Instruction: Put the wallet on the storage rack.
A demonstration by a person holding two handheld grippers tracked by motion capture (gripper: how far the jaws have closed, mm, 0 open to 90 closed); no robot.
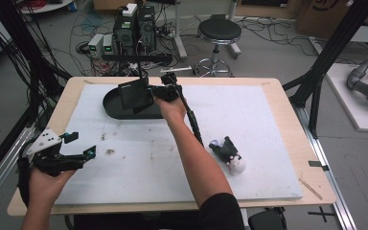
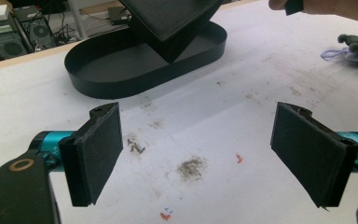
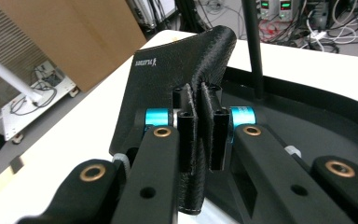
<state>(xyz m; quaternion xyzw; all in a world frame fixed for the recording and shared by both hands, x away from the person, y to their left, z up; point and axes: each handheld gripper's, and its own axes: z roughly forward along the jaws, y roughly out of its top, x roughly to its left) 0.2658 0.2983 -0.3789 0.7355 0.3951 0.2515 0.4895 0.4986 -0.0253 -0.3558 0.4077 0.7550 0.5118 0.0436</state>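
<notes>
The right gripper (image 3: pixel 199 135) is clamped tight on a flat black textured pouch (image 1: pixel 135 94), holding it tilted just above the oval black tray (image 1: pixel 112 108). It is picked up but not yet set down. Well short of the tray, the left gripper (image 2: pixel 214 156) hangs wide open, empty.

matt textured black pouch (image 3: pixel 177 79), likely fabric, smooth black tray (image 2: pixel 121 70)
</notes>
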